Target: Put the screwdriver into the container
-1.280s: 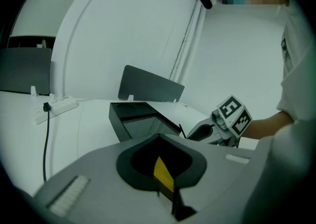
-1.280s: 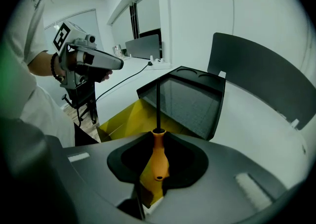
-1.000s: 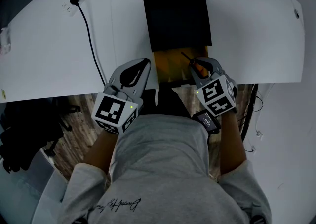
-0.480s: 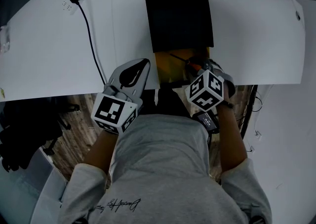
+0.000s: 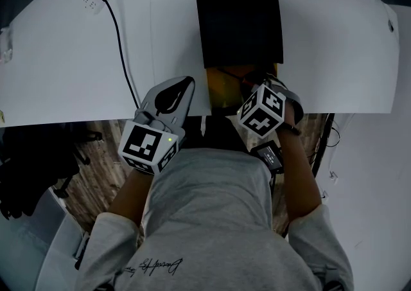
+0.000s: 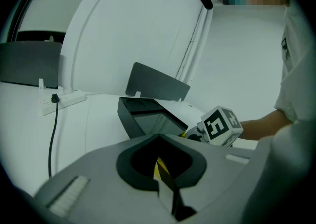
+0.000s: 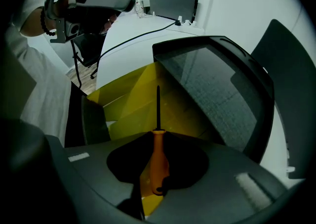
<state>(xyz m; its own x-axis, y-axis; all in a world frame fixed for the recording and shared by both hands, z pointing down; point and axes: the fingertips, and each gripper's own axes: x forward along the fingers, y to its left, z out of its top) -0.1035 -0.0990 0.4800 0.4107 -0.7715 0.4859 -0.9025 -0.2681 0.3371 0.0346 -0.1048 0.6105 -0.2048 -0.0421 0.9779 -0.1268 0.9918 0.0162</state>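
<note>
From the head view, the black container [image 5: 237, 20] sat on the white table [image 5: 77, 58] with its yellow tray [image 5: 223, 92] drawn out toward the person. The right gripper [image 5: 253, 88] pointed steeply down over that tray, and a dark length of the screwdriver [image 5: 232, 76] showed just beyond it. The left gripper [image 5: 183, 87] rested at the table's near edge, beside the tray and clear of it. In the left gripper view, the left gripper [image 6: 158, 136] had its jaws together with nothing between them, and the container [image 6: 148, 114] stood ahead. In the right gripper view, the right gripper [image 7: 158, 139] was clamped on the orange handle of the screwdriver [image 7: 158, 161], the shaft aimed into the yellow tray [image 7: 128, 99] next to the dark body of the container [image 7: 217, 84]. The pick-up looked done and the tool was carried over the opening. What seemed left was lowering it in and releasing it.
</note>
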